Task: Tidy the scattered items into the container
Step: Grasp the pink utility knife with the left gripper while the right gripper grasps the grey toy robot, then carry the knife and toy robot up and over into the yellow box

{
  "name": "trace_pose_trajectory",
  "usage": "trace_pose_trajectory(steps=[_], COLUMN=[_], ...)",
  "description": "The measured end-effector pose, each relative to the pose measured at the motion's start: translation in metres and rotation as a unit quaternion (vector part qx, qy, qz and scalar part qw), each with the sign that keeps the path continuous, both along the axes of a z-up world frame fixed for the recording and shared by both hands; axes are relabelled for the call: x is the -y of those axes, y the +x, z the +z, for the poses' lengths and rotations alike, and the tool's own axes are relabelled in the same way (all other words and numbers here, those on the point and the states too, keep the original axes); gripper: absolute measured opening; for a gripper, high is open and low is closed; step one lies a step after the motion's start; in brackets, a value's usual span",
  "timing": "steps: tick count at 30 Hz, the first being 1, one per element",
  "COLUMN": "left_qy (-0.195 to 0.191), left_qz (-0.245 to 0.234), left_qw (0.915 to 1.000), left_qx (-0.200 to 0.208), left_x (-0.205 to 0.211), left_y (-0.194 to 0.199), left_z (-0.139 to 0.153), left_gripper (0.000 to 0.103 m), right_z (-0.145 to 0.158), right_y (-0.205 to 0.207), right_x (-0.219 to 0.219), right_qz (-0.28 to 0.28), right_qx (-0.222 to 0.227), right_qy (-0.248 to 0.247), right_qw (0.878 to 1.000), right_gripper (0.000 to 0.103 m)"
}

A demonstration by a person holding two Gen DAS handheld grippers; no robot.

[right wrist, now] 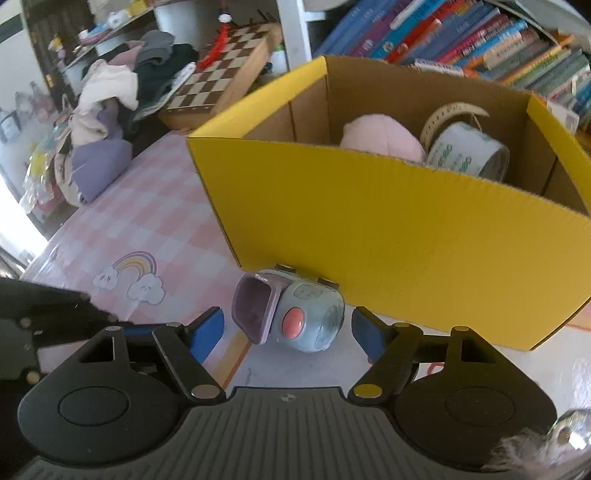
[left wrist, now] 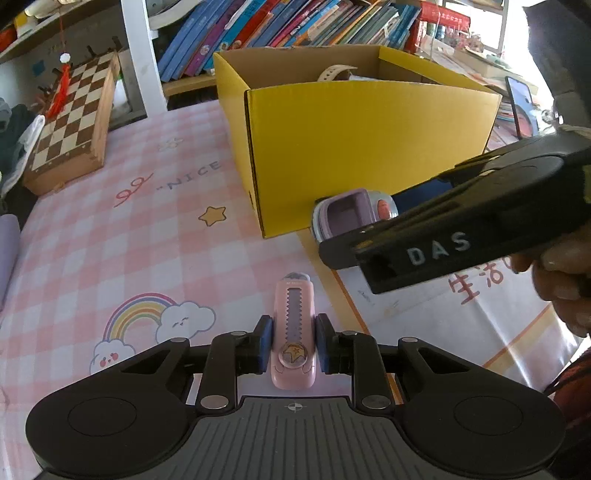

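A pink utility knife (left wrist: 293, 325) lies on the checked tablecloth, pointing toward the yellow cardboard box (left wrist: 369, 147). My left gripper (left wrist: 294, 345) is shut on its rear half, blue pads against both sides. A blue-grey toy (right wrist: 306, 317) with an orange button and a purple cup part lies on its side against the box's front wall (right wrist: 369, 221). My right gripper (right wrist: 288, 334) is open around the toy, with a gap at each finger. Inside the box sit a pink soft item (right wrist: 380, 140), a tape roll (right wrist: 469, 155) and a beige strap (right wrist: 450, 110).
A wooden chessboard (left wrist: 70, 122) stands at the table's far left, with a pile of clothes (right wrist: 110, 92) beyond it. A bookshelf (left wrist: 295, 26) runs behind the box. A phone (left wrist: 521, 103) leans at the right. A person's hand (left wrist: 565, 280) holds the right gripper.
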State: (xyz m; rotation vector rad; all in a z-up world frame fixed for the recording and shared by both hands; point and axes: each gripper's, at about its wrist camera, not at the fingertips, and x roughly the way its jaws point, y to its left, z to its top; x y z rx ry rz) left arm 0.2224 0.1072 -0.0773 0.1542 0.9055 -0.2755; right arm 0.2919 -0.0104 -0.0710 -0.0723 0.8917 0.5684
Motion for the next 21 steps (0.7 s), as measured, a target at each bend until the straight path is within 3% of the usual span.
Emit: trace_pose_trajectory(steps=[3, 5, 21], left_qy=[-0.001, 0.000, -0.021], left_qz=[0.002, 0.002, -0.021], left_qw=[1.0000, 1.0000, 0.9991], left_qx=[-0.001, -0.001, 0.028], left_x=[-0.002, -0.002, 0.022], left_y=[-0.001, -0.002, -0.009], left_z=[0.001, 0.001, 0.019], left_gripper=[0.023, 0.023, 0.023], right_z=[-0.004, -0.004, 0.016], right_y=[0.005, 0.005, -0.021], right_x=[0.000, 0.002, 0.049], right_qz=[-0.009, -0.014, -0.056], right_qx=[-0.013, -0.016, 0.016], right_qy=[0.006, 0.011, 0.032], right_qw=[1.000, 1.000, 0.998], right_gripper=[0.074, 0.065, 0.064])
